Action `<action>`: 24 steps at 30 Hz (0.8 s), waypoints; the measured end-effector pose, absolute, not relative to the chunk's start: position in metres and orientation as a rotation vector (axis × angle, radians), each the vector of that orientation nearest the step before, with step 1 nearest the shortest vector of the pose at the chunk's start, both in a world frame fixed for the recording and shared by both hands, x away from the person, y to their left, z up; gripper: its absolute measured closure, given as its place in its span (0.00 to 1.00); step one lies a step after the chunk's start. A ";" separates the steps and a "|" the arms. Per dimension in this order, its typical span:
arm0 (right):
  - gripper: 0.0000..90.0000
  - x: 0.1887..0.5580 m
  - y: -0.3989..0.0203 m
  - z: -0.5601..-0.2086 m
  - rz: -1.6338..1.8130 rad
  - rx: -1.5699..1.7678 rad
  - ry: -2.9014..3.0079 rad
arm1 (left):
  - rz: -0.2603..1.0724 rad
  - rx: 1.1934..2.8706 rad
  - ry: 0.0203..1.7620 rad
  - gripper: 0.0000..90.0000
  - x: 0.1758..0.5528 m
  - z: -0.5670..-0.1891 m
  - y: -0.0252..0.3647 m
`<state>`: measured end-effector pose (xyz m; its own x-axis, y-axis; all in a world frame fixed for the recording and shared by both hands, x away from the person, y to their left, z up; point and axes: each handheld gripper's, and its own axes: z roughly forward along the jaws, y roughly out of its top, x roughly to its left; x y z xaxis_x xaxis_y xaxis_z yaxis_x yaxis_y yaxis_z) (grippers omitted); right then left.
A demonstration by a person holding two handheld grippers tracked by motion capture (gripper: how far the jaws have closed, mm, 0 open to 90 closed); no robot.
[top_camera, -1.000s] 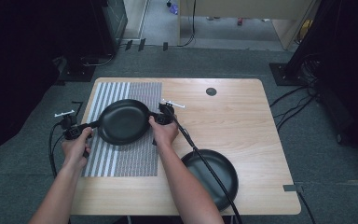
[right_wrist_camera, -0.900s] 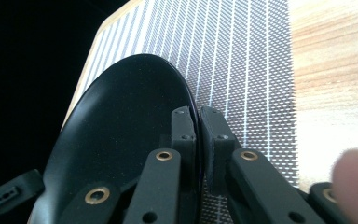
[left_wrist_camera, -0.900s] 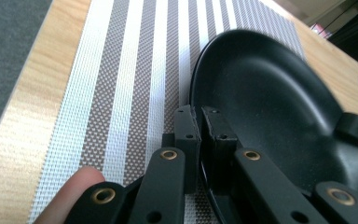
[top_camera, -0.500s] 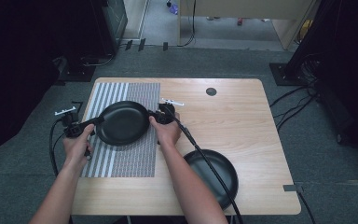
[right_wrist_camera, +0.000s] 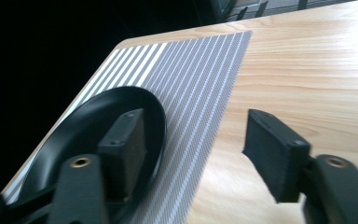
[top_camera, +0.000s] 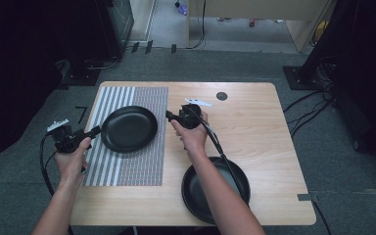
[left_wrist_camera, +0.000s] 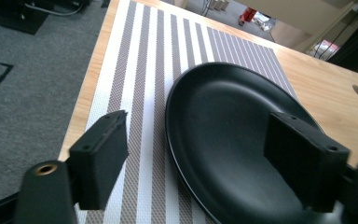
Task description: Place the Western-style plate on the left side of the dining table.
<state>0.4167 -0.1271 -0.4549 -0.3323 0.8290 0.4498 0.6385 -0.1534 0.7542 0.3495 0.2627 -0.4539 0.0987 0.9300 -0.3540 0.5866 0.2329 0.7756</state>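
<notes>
A black plate (top_camera: 129,128) lies on the striped placemat (top_camera: 127,166) at the table's left. My left gripper (top_camera: 96,131) hovers just off its left rim, and in the left gripper view its fingers (left_wrist_camera: 100,163) stand wide, clear of the plate (left_wrist_camera: 233,135). My right gripper (top_camera: 169,115) is off the plate's right rim, over the mat's edge. Its fingers (right_wrist_camera: 275,154) are spread above the plate (right_wrist_camera: 88,130) and the mat (right_wrist_camera: 196,93). Both pairs of jaws have just been opening, and nothing is pressed between them. A second black plate (top_camera: 235,183) sits near the front edge, partly under my right forearm.
The wooden table (top_camera: 254,127) has a round dark grommet (top_camera: 221,96) near its back edge. Bare wood lies to the right of the mat. Cables run over the grey carpet (top_camera: 323,112) right of the table, and dark equipment stands at the back left.
Both grippers were shut on the plate's opposite rims. They have opened, let go and drawn outward and up. The plate stays on the mat.
</notes>
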 end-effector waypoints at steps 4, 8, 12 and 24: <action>0.32 0.401 -0.148 -0.447 1.452 1.621 1.968 | 0.487 1.462 1.554 0.19 0.335 -0.448 0.258; 0.32 0.381 -0.173 -0.442 1.456 1.619 1.940 | 0.501 1.475 1.515 0.17 0.323 -0.441 0.251; 0.30 0.365 -0.193 -0.441 1.456 1.624 1.941 | 0.514 1.480 1.492 0.16 0.312 -0.435 0.247; 0.26 0.322 -0.245 -0.439 1.415 1.576 1.941 | 0.491 1.494 1.523 0.16 0.281 -0.443 0.239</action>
